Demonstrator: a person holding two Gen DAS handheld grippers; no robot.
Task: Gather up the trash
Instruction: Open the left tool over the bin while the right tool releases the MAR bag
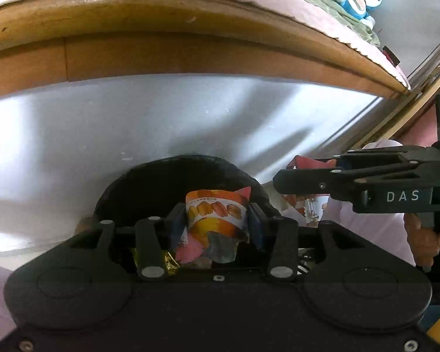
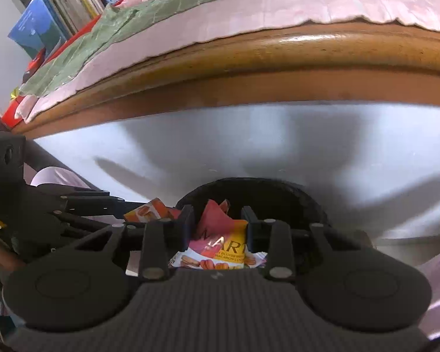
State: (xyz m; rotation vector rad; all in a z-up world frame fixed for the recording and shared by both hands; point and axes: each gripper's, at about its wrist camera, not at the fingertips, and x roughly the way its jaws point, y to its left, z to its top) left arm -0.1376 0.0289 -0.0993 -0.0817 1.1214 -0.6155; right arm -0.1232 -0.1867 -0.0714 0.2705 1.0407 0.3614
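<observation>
Two handheld grippers are hanging over a black-lined bin on a pale floor, in front of a wooden bed frame. The left gripper is pinching an orange macaron wrapper directly above the bin's mouth. The right gripper is clamping a red and orange wrapper beside the bin's rim, probably so both pieces can drop inside.

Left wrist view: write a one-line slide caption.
Left gripper holds a macaron wrapper over the black bin beside the bed.
</observation>
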